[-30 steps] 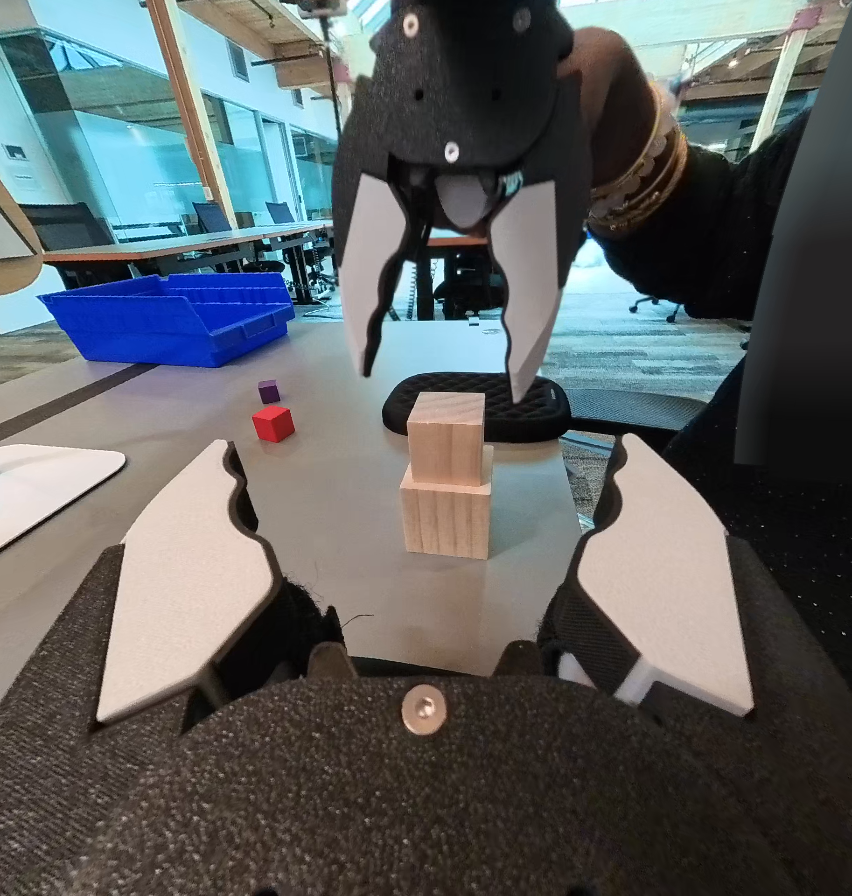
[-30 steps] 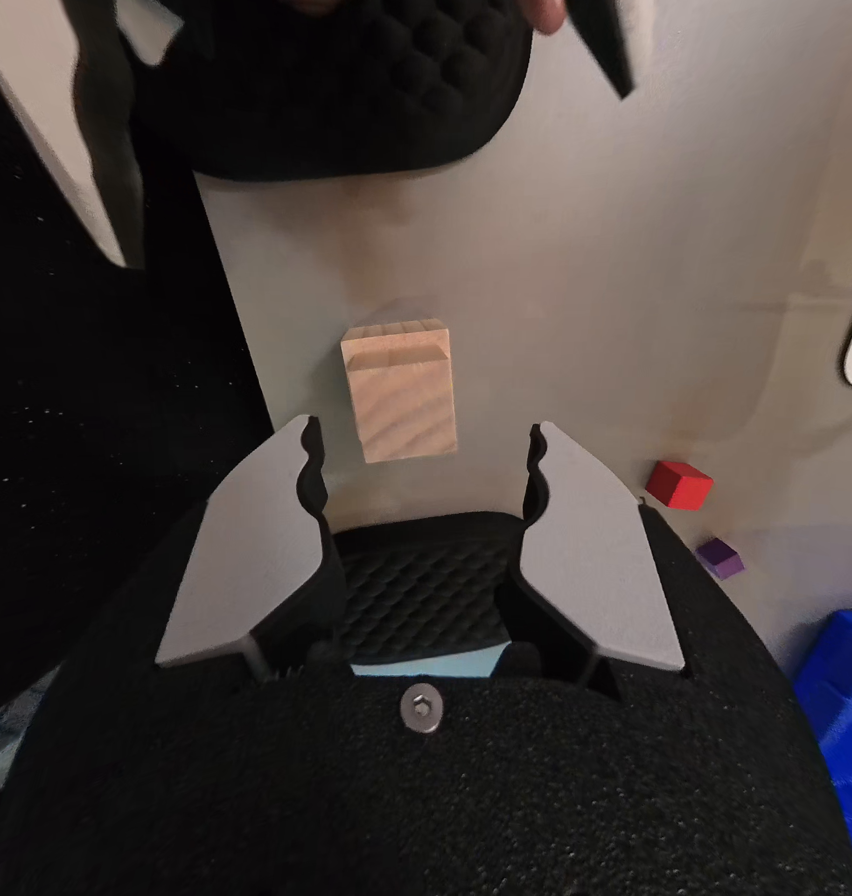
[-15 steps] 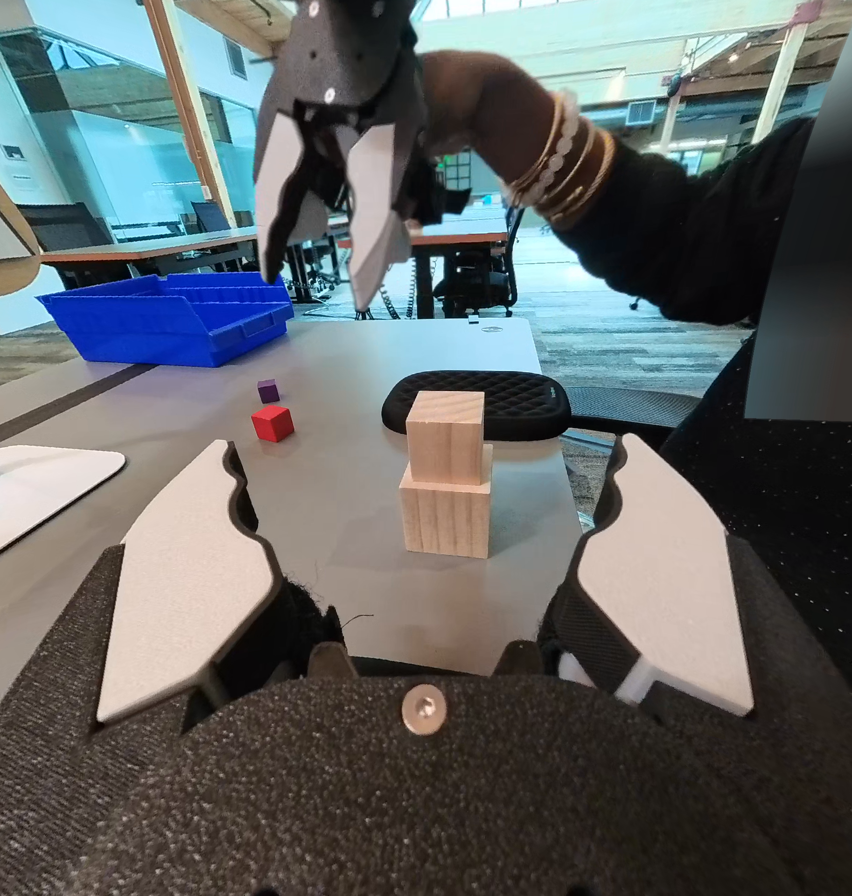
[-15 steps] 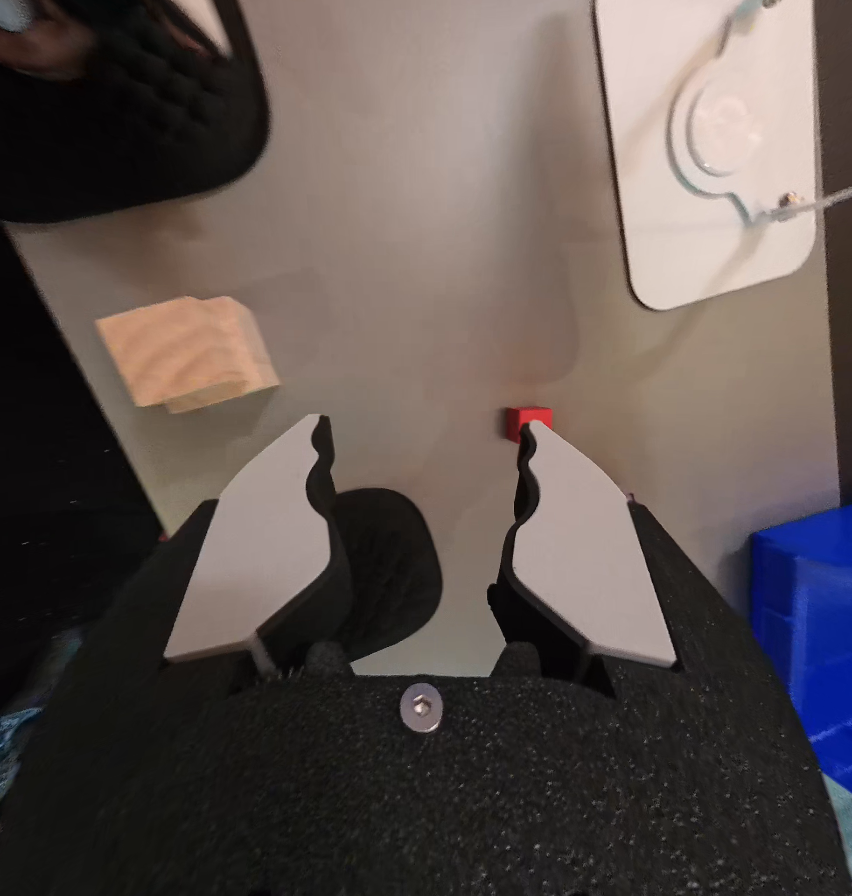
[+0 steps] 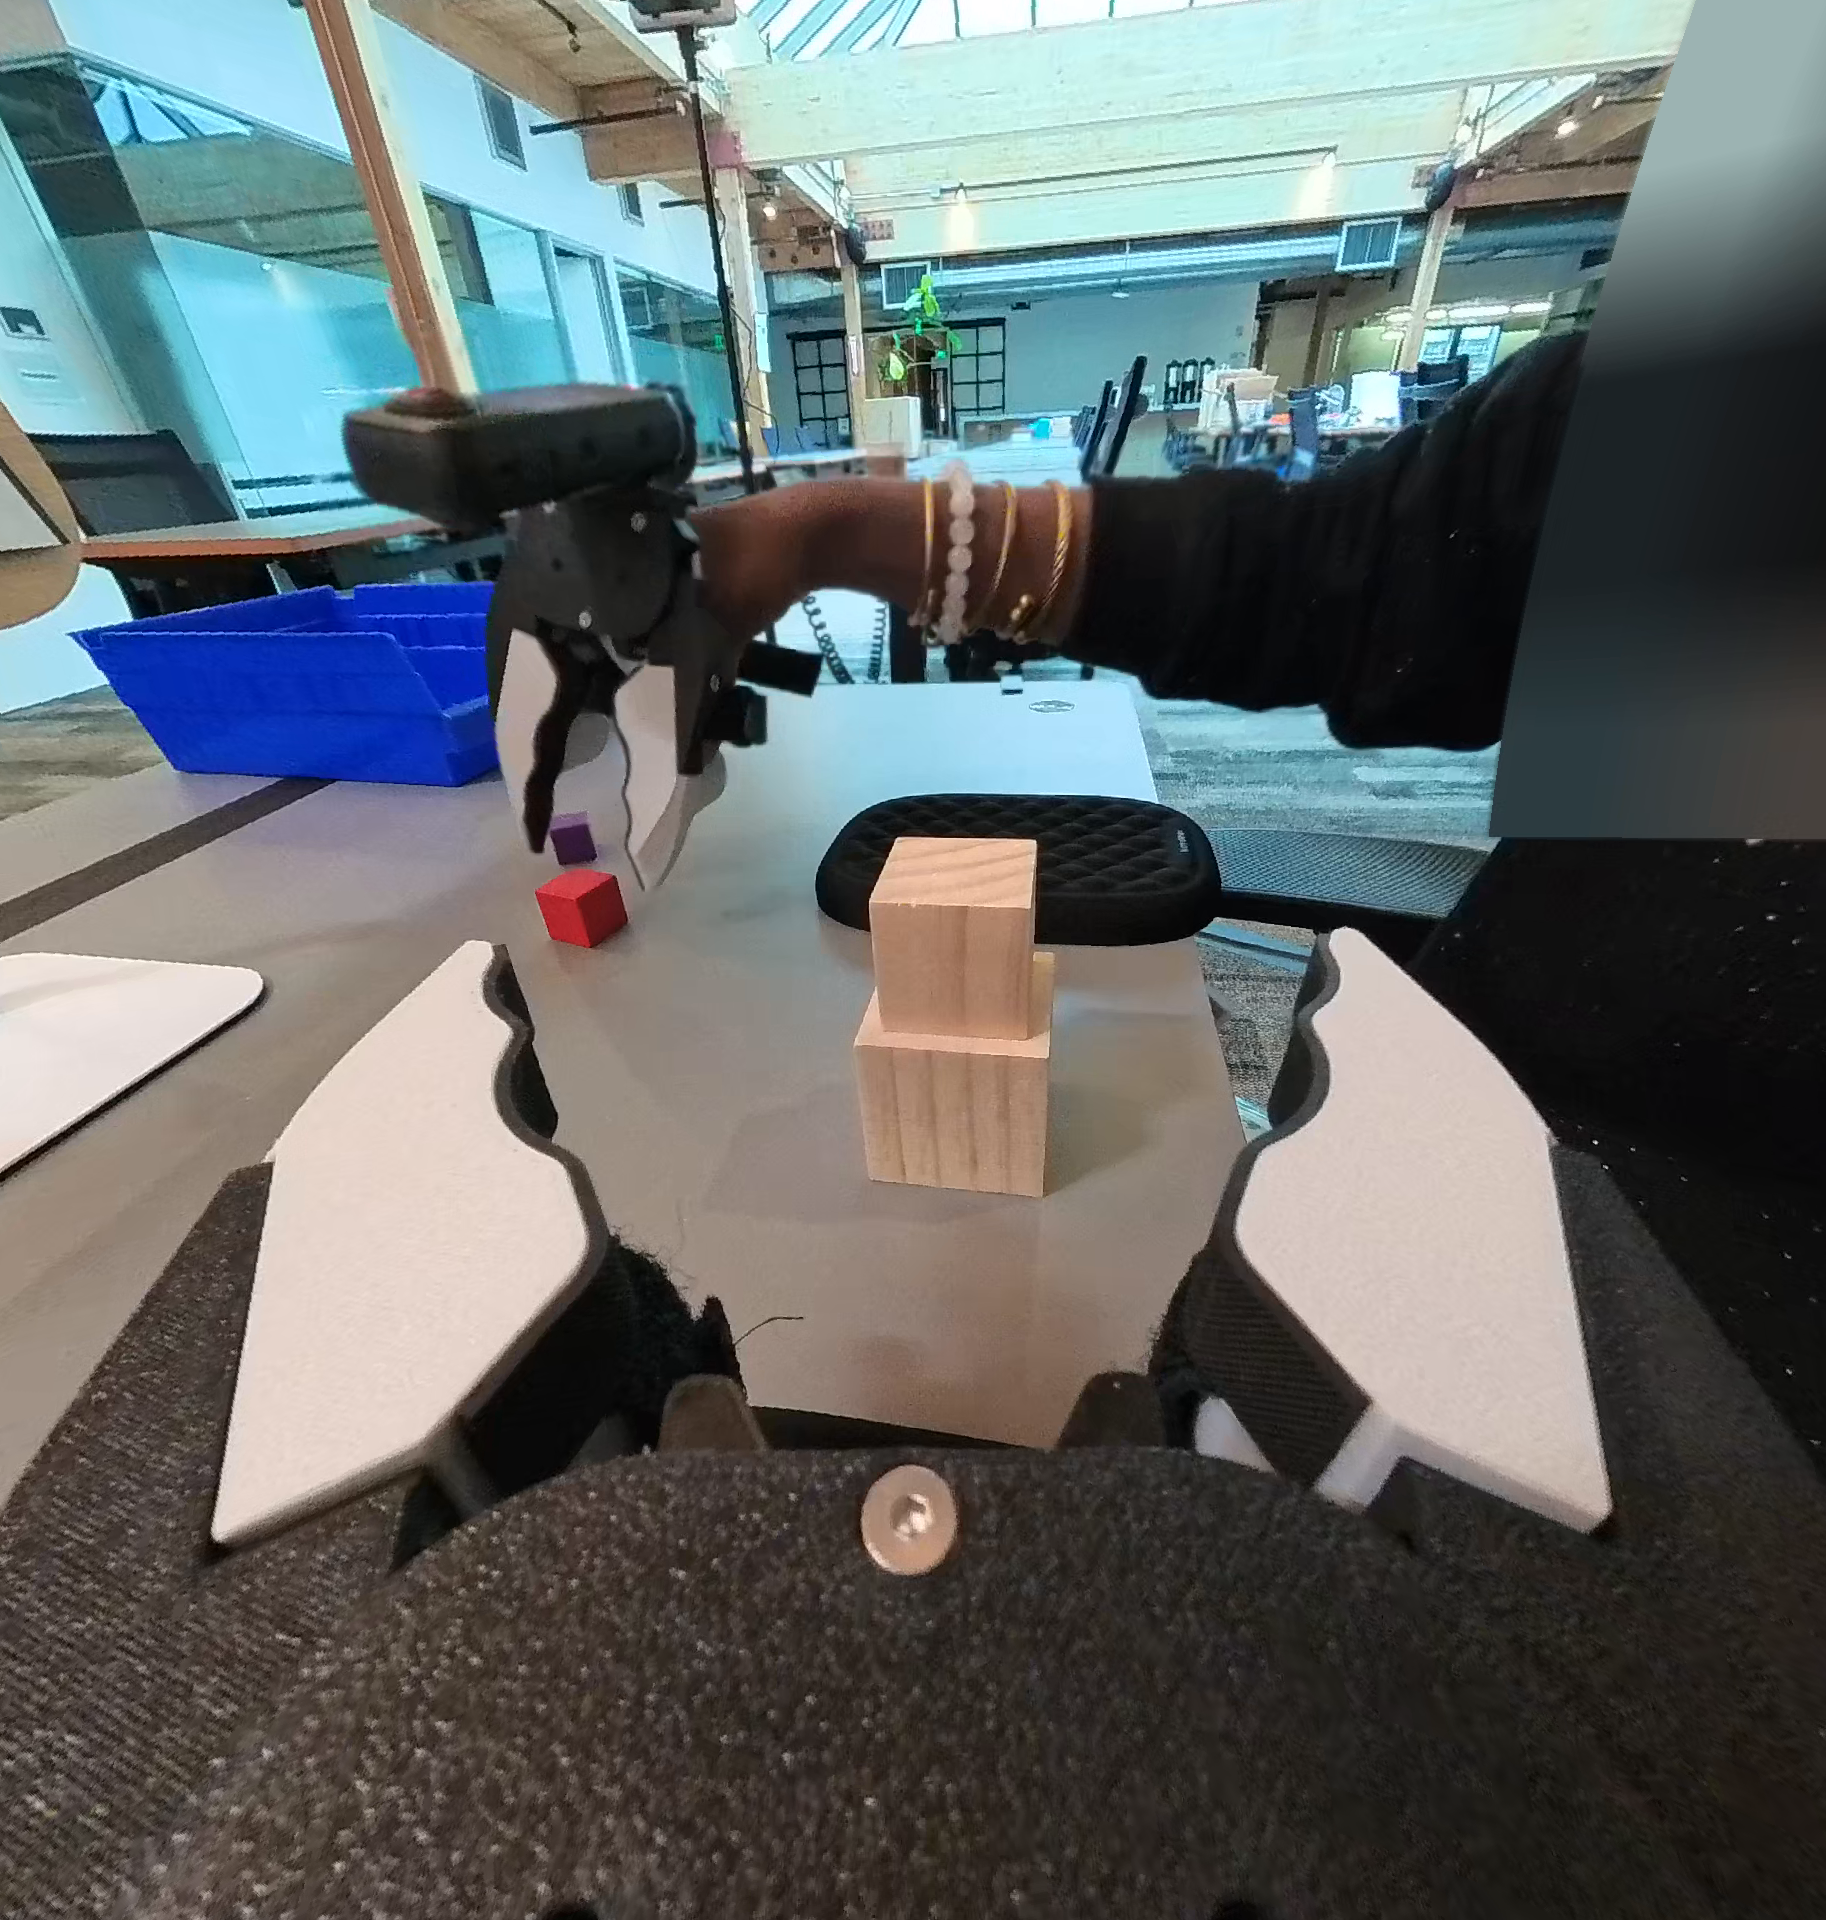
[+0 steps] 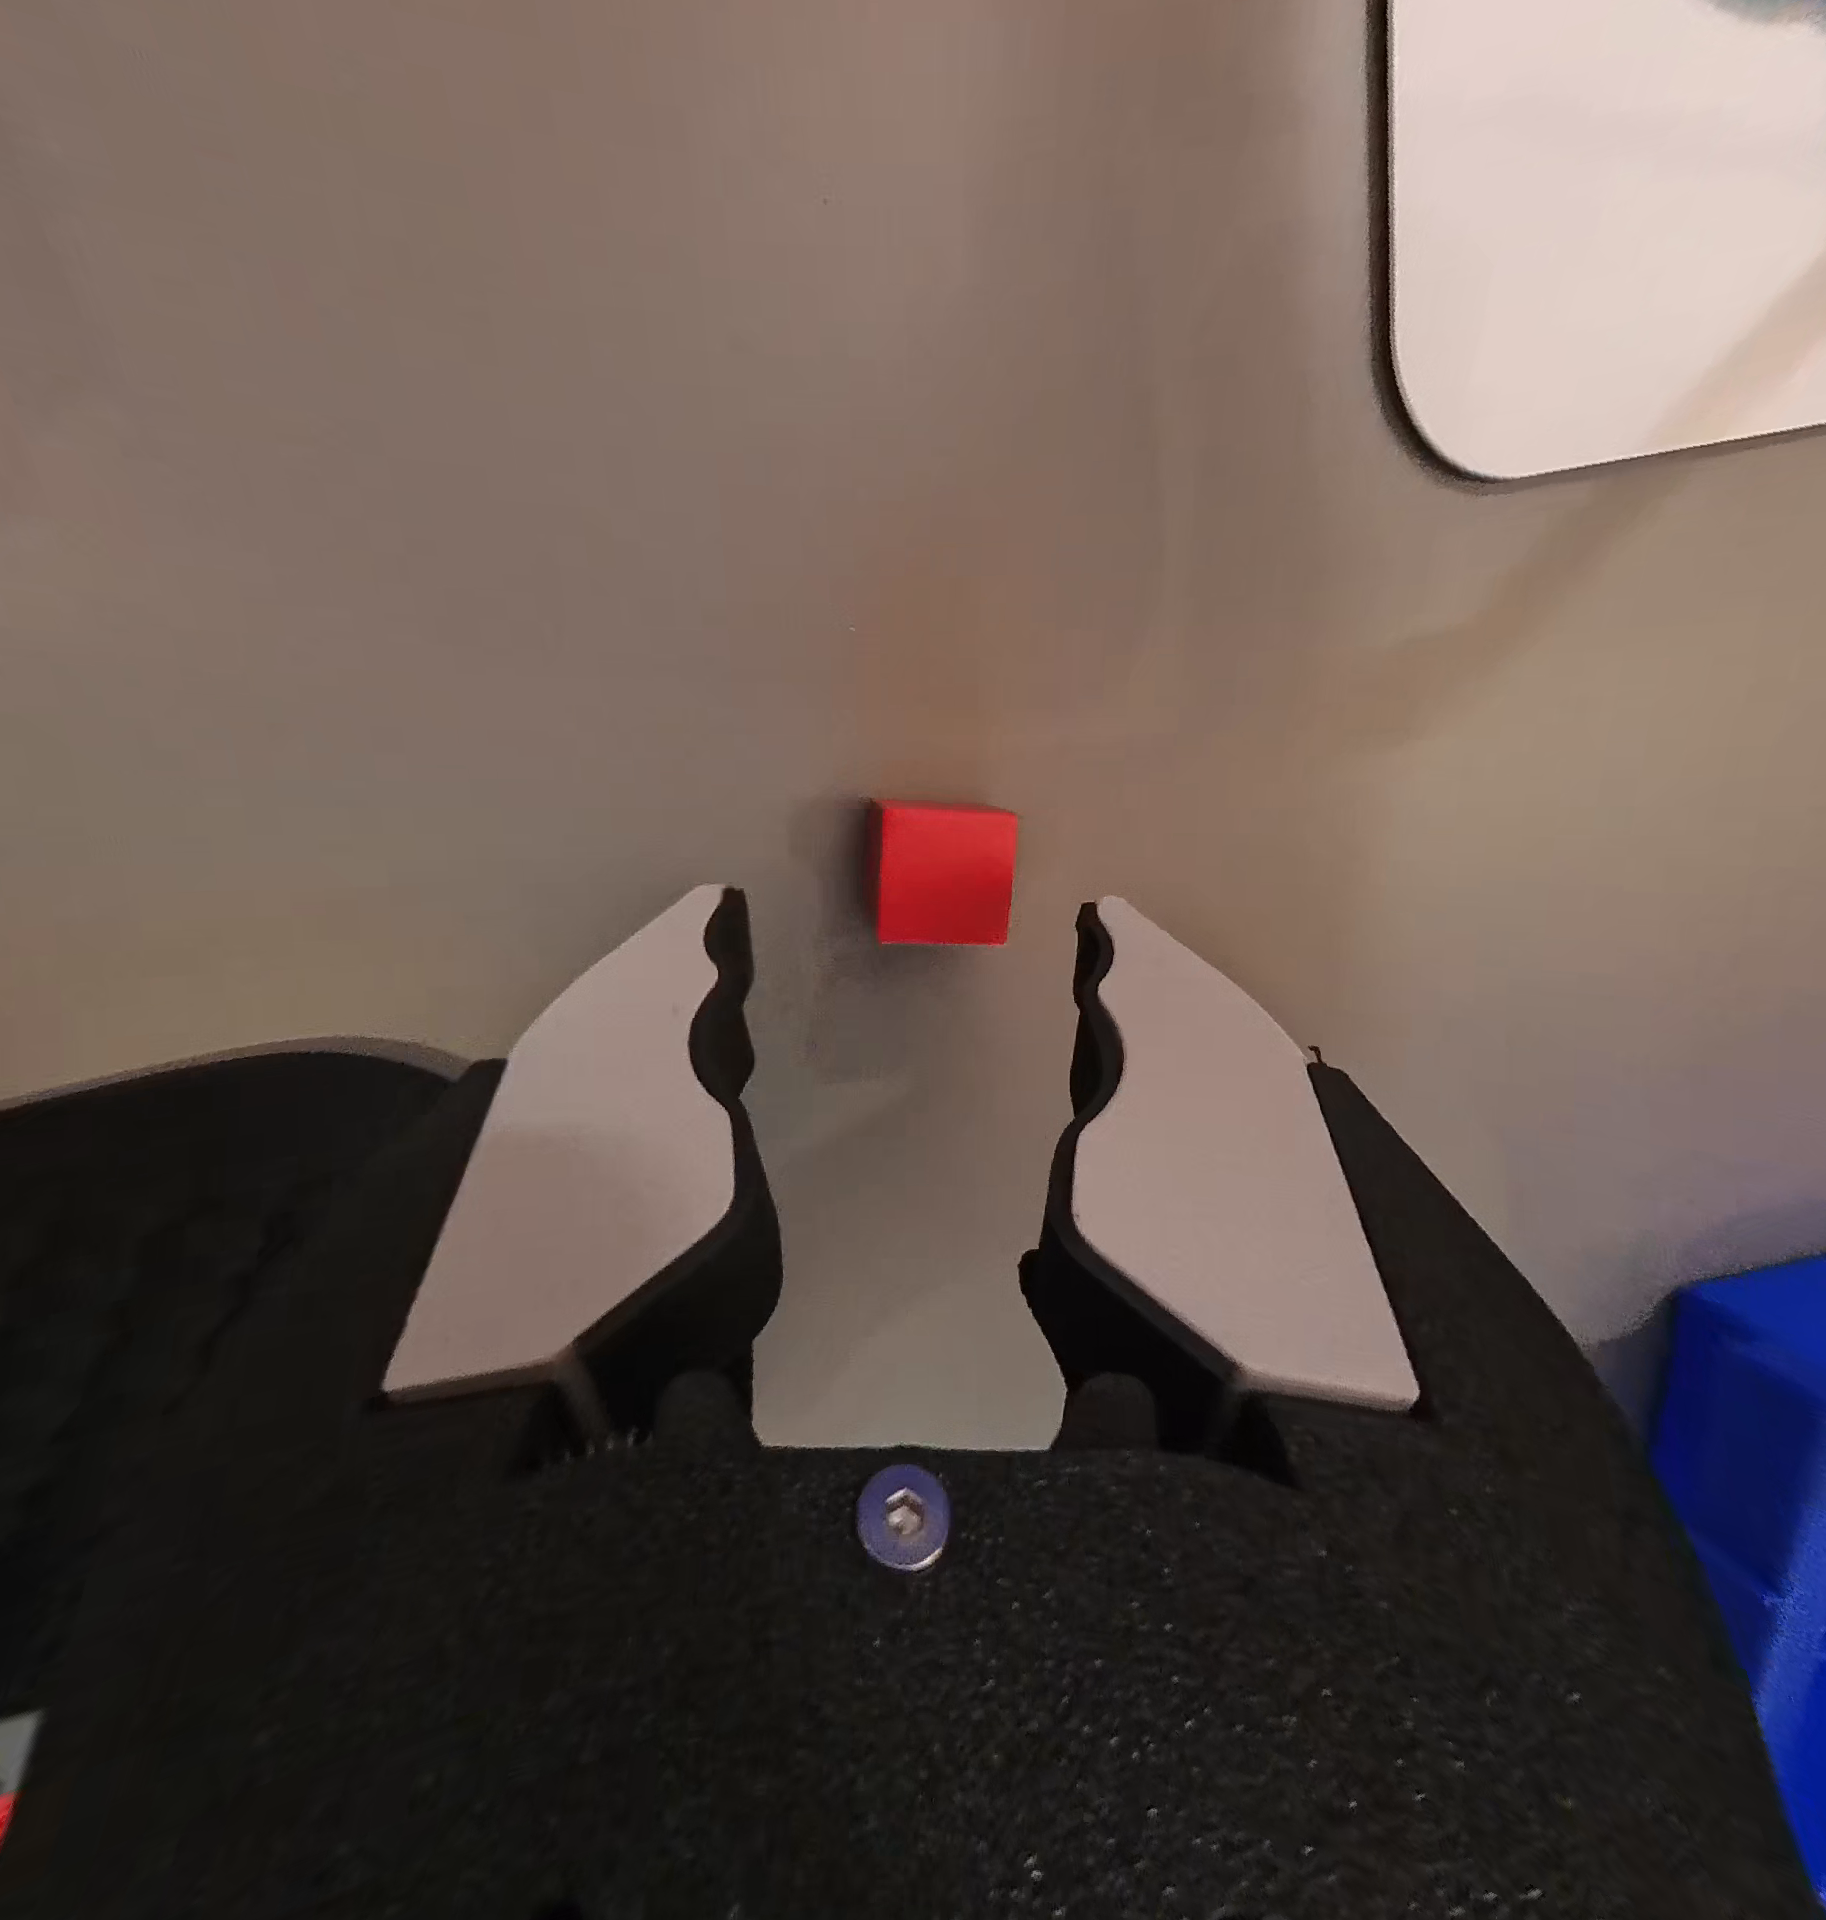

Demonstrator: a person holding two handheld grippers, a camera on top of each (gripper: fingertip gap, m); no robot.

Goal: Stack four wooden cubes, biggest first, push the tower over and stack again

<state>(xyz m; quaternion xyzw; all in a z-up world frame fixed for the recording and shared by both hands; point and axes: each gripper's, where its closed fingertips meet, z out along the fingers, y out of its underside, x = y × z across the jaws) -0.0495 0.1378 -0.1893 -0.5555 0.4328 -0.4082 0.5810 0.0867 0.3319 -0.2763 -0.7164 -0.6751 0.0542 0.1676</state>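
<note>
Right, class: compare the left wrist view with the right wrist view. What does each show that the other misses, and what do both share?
Only the left wrist view shows the two stacked wooden blocks, the purple cube, the black pad and the open left gripper.

Nothing appears only in the right wrist view.

Both show the red cube, the open right gripper above it, the blue bin, the white plate and the grey table.

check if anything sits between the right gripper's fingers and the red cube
Nothing visible does. The right gripper hangs open just above the red cube, with only bare table around it; the purple cube sits apart.
</note>
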